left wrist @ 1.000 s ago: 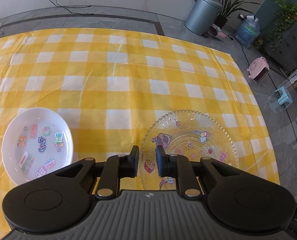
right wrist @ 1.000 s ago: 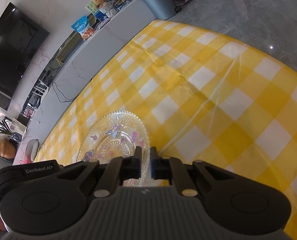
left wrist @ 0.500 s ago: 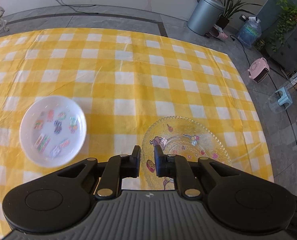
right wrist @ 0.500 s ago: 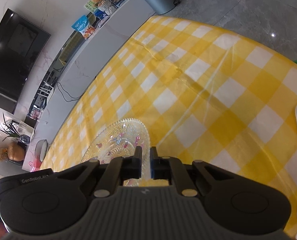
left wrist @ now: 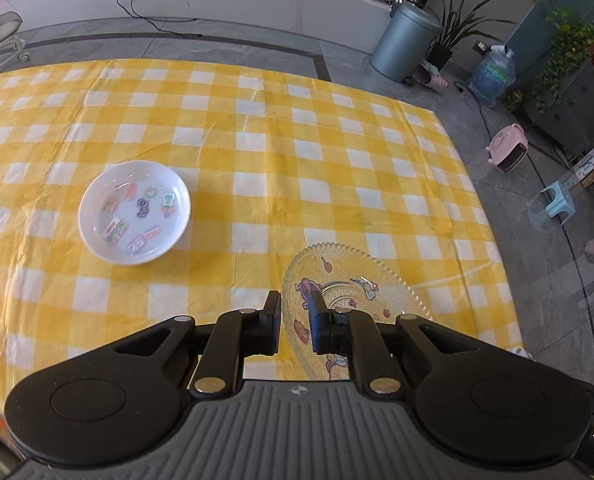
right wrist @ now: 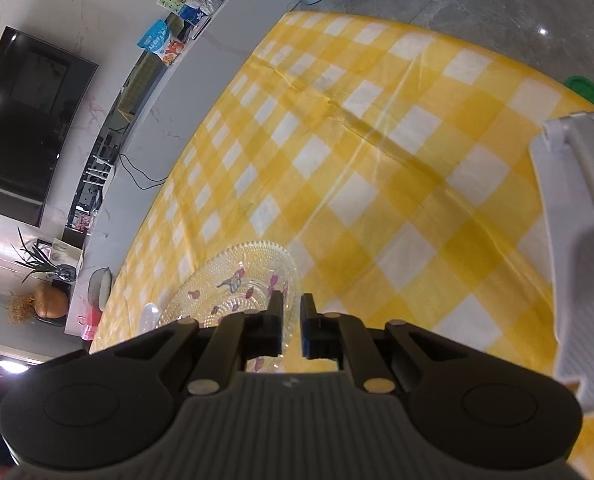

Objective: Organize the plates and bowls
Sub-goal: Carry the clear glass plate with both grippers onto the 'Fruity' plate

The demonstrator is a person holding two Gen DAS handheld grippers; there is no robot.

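Note:
A clear glass plate with cartoon stickers is held up over the yellow checked tablecloth. My left gripper is shut on its near left rim. My right gripper is shut on the same glass plate at its right rim. A white bowl with colourful stickers rests on the cloth, well to the left of and beyond the left gripper. A white dish rack stands at the right edge of the right wrist view.
The table's right edge drops to a grey floor with a bin, a water bottle, a pink heater and a blue stool. A long white counter runs behind the table.
Both grippers have risen with the glass plate held between them. The white bowl now sits farther off in the left wrist view. The white rack has come into the right wrist view.

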